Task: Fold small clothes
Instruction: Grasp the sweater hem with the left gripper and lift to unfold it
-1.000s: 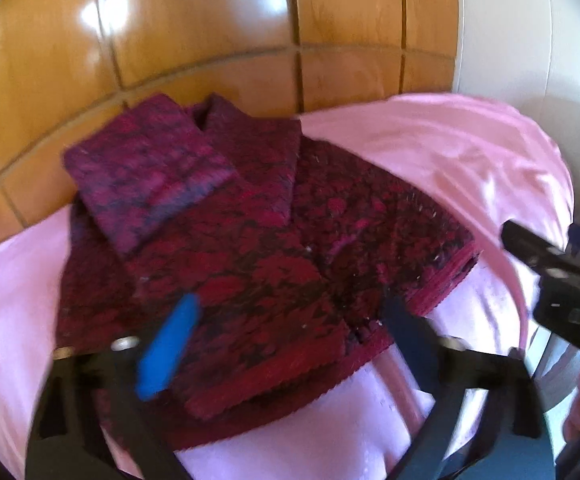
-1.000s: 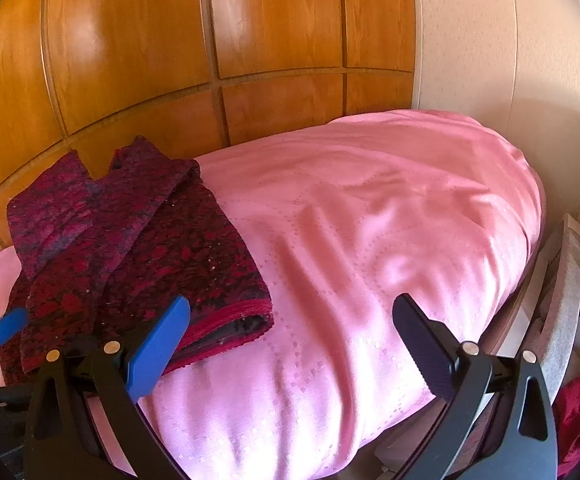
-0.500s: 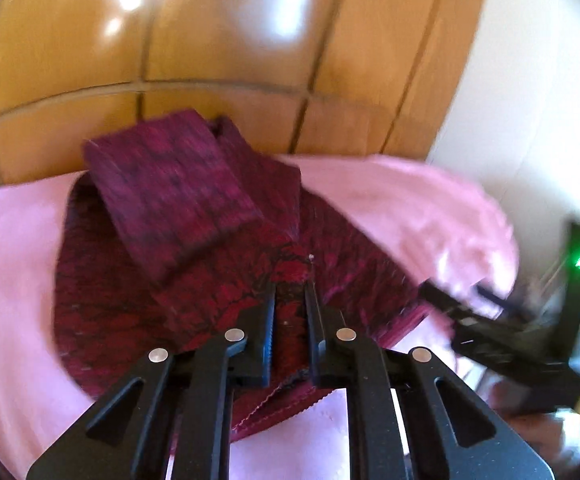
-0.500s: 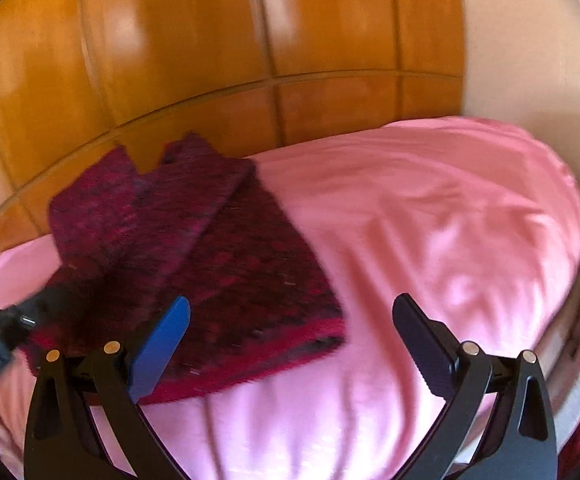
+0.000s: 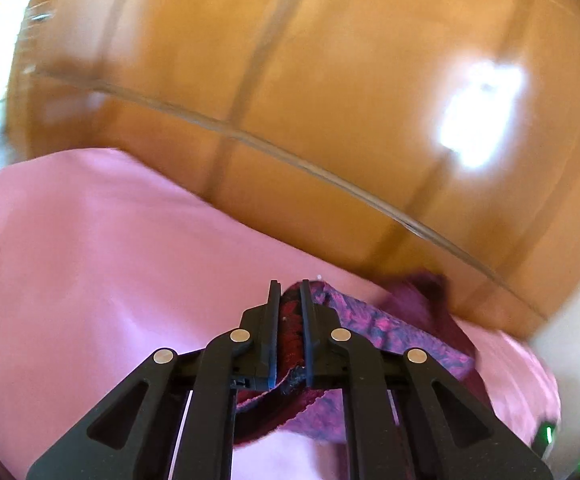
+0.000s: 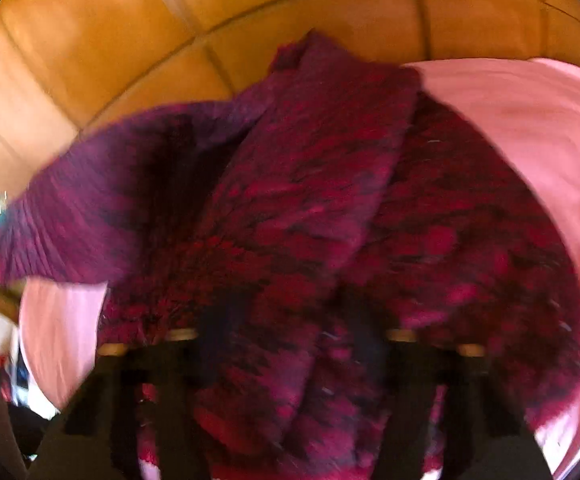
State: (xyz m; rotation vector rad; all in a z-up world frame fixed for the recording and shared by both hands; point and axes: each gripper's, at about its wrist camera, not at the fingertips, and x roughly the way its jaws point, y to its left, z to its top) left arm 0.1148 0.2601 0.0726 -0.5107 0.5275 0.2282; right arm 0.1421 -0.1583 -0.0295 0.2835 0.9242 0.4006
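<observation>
Wood panels [image 5: 330, 80] with dark grooves fill the background behind a bed under a pink sheet [image 5: 89, 260]; both views are smeared by motion. On the sheet lies a dark red knit sweater [image 6: 330, 220], one sleeve folded across its body, its upper edge reaching up against the panels. The left gripper [image 5: 290, 300] is clamped on a fold of the sweater's hem, red knit pinched between its two black fingers [image 5: 271, 320] and the rest trailing off to the right over the sheet. A cream wall [image 5: 570, 340] shows at the right edge of the left view. The right gripper [image 6: 290, 320] sits low over the sweater, its dark fingers [image 6: 217, 340] blurred against the knit; its jaws have just been closing, with sweater fabric lying between them, but I cannot tell whether the pads press on it. A slice of sheet shows lower left in the right view, with blurred clutter beyond it
</observation>
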